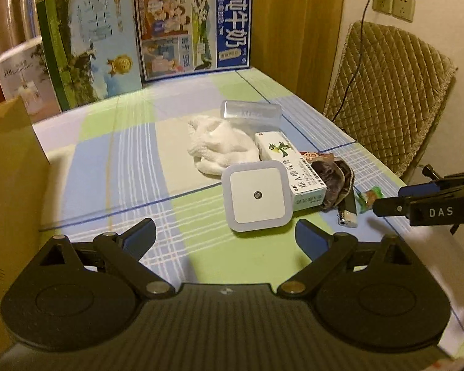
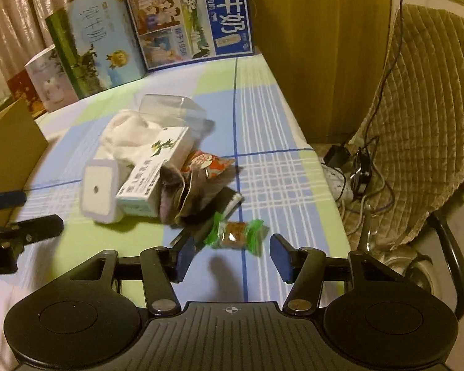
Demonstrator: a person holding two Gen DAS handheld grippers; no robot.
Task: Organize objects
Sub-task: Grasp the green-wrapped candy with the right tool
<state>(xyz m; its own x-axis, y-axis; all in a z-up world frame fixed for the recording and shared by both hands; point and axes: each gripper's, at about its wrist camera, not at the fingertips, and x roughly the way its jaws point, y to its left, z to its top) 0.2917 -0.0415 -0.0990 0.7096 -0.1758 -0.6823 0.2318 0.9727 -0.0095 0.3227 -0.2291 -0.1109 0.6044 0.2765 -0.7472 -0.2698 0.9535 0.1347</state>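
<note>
Clutter is lying in one loose heap on the checked tablecloth (image 1: pixel 114 154), toward its right side. I am holding my left gripper (image 1: pixel 224 235) above the near part of the cloth with its jaws spread wide and nothing between them; the square white night light (image 1: pixel 257 195) is sitting just ahead of the gap, leaning against the green-and-white medicine box (image 1: pixel 294 167). Behind those two, a crumpled white cloth (image 1: pixel 222 147) is resting beside a clear plastic container (image 1: pixel 250 112) that is lying on its side. A brown pouch (image 1: pixel 334 182) is sitting against the right end of the medicine box, with a red-and-white snack packet (image 2: pixel 205 162) partly tucked under it and a dark flat item poking out at the near edge, too blurred for me to identify. I am holding my right gripper (image 2: pixel 229 258) low over the cloth with its jaws partly spread and gripping nothing; the green-wrapped candy (image 2: pixel 236 233) is lying on the cloth just ahead of the gap, apart from both pads. Milk cartons (image 1: pixel 195 31) are standing upright along the far edge of the table, and a cardboard box (image 1: pixel 12 167) is standing at the left. A padded chair (image 1: pixel 386 92) is standing just beside the right edge.
</note>
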